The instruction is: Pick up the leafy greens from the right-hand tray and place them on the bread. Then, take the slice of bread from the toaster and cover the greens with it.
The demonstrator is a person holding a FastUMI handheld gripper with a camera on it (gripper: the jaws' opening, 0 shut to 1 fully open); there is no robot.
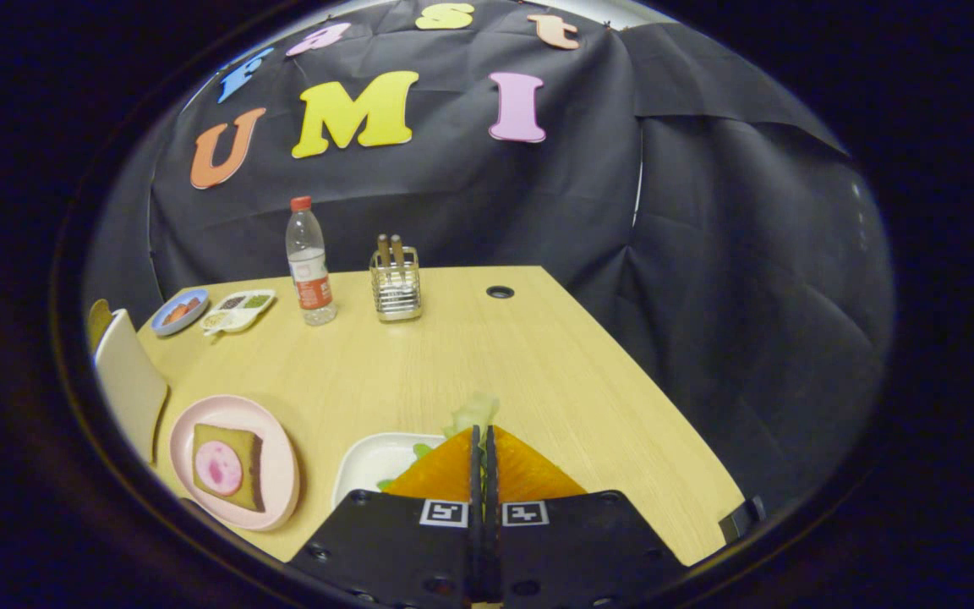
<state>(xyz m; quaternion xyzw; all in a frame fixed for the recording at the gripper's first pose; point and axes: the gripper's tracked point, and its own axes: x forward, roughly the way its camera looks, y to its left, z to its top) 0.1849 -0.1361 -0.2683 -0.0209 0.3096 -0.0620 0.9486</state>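
My gripper (482, 431) has its two fingers pressed together, and pale leafy greens (473, 411) stick out just past the tips, pinched between them. Under the fingers lies the white tray (369, 461), with a bit of green leaf (422, 450) showing at the finger's left side. Left of the tray stands a pink plate (280, 499) holding a slice of bread (248, 452) topped with a round pink slice (220, 468). Far beyond the fingers, a wire toaster rack (396, 296) holds upright bread slices (391, 248).
A water bottle (309, 262) stands left of the rack. A small blue dish (179, 311) and a white divided dish (238, 310) sit at the table's far left. A chair back (128, 381) rises by the left edge. The table's right edge (664, 406) runs close to the fingers.
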